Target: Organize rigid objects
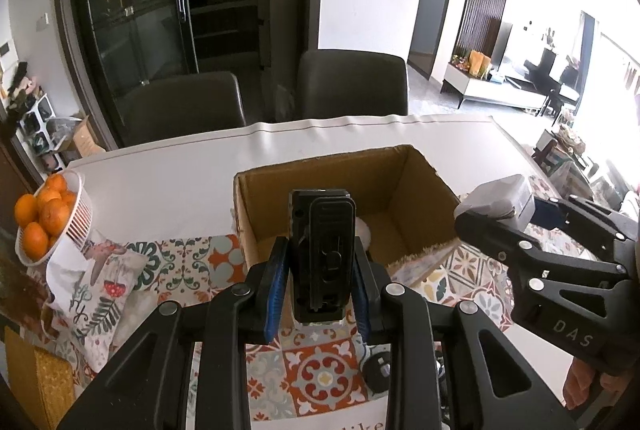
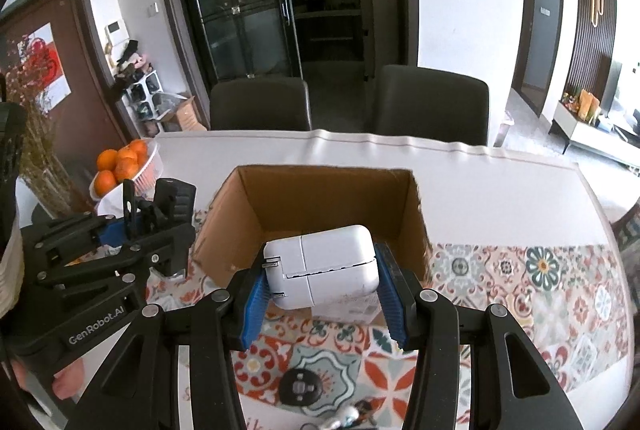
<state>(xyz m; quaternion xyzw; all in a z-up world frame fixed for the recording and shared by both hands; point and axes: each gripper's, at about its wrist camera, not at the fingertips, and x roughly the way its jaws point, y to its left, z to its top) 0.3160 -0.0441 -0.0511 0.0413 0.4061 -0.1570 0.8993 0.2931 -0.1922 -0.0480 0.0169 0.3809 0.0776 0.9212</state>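
Observation:
My left gripper (image 1: 320,282) is shut on a black rectangular device (image 1: 322,250), held upright in front of the open cardboard box (image 1: 424,182). Something white (image 1: 364,230) lies inside the box behind it. My right gripper (image 2: 320,286) is shut on a white power adapter (image 2: 324,264) with metal prongs on its left side, held just in front of the box (image 2: 240,222). In the left wrist view the right gripper (image 1: 516,206) shows at the right with the adapter (image 1: 500,196). The left gripper (image 2: 160,214) appears at the left of the right wrist view.
A white basket of oranges (image 1: 80,214) stands at the table's left, next to a patterned pouch (image 1: 100,286). A round black object (image 2: 300,388) lies on the patterned cloth (image 2: 520,282) near me. Two dark chairs (image 2: 432,102) stand behind the white table (image 2: 500,186).

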